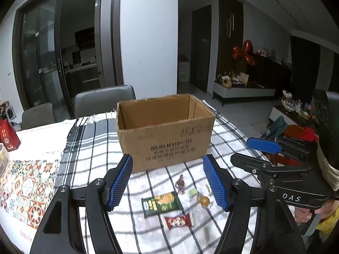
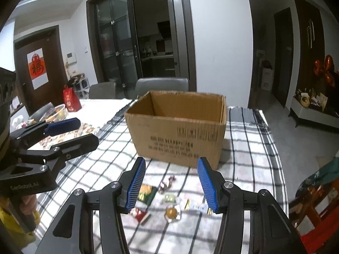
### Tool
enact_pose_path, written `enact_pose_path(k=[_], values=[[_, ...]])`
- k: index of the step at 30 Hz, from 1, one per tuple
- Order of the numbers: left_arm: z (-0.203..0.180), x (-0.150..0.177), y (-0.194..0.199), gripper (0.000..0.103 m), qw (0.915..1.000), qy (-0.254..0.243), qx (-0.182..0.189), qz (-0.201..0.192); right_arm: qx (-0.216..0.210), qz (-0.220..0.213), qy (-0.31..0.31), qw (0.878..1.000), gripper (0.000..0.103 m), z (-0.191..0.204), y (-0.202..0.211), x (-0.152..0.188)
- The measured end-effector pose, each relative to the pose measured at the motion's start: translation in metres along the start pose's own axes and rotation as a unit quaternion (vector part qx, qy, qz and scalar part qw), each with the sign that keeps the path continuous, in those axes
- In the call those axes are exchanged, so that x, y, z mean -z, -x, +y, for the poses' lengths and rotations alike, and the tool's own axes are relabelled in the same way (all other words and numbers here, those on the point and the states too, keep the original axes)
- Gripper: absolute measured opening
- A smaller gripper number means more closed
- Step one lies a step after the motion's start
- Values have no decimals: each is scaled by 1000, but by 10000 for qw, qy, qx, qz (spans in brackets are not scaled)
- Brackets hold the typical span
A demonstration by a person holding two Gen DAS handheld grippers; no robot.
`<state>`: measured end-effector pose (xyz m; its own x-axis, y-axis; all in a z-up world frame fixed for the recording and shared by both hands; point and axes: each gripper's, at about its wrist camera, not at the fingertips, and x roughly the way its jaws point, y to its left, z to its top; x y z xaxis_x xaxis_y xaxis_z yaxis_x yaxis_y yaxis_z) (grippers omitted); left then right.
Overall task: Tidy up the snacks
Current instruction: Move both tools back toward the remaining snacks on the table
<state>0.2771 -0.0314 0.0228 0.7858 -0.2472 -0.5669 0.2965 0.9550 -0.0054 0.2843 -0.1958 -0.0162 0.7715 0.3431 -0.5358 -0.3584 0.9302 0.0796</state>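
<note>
An open, empty-looking cardboard box [image 1: 165, 131] [image 2: 178, 131] stands on a checked cloth. In front of it lie loose snacks: a green packet [image 1: 161, 204] [image 2: 147, 192], a red-and-white wrapped bar [image 1: 179, 222] [image 2: 141, 213], a round orange sweet in clear wrap [image 1: 204, 200] [image 2: 171, 212], a pale green sweet [image 1: 193, 192] [image 2: 169, 198] and a dark twisted candy [image 1: 180, 183] [image 2: 167, 183]. My left gripper [image 1: 168, 183] hovers open above them, nothing between its blue pads. My right gripper [image 2: 171, 185] is open too, just right of it and over the same pile.
Grey chairs [image 1: 103, 100] stand behind the table. A red gift bag [image 1: 7, 136] [image 2: 72, 99] and a bowl of food [image 2: 54, 112] sit at the left. A patterned mat [image 1: 27, 186] lies left of the cloth. Red and green items [image 2: 317, 186] crowd the right edge.
</note>
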Motion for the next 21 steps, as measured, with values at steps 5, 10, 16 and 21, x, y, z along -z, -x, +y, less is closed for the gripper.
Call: enact_pose_path(k=[5, 10, 16, 21], values=[[-6, 20, -1, 72, 9998, 25, 96, 181, -73, 211, 20, 9997, 52, 0, -7, 19], [-13, 42, -7, 73, 9992, -67, 141, 381, -124, 422, 30, 9990, 52, 0, -15, 37], [-17, 67, -21, 73, 9974, -38, 254, 671, -160, 686, 41, 9975, 52, -1, -29, 56], [-15, 85, -39, 73, 9949, 77, 338, 945, -168, 914, 47, 9957, 52, -4, -43, 70]])
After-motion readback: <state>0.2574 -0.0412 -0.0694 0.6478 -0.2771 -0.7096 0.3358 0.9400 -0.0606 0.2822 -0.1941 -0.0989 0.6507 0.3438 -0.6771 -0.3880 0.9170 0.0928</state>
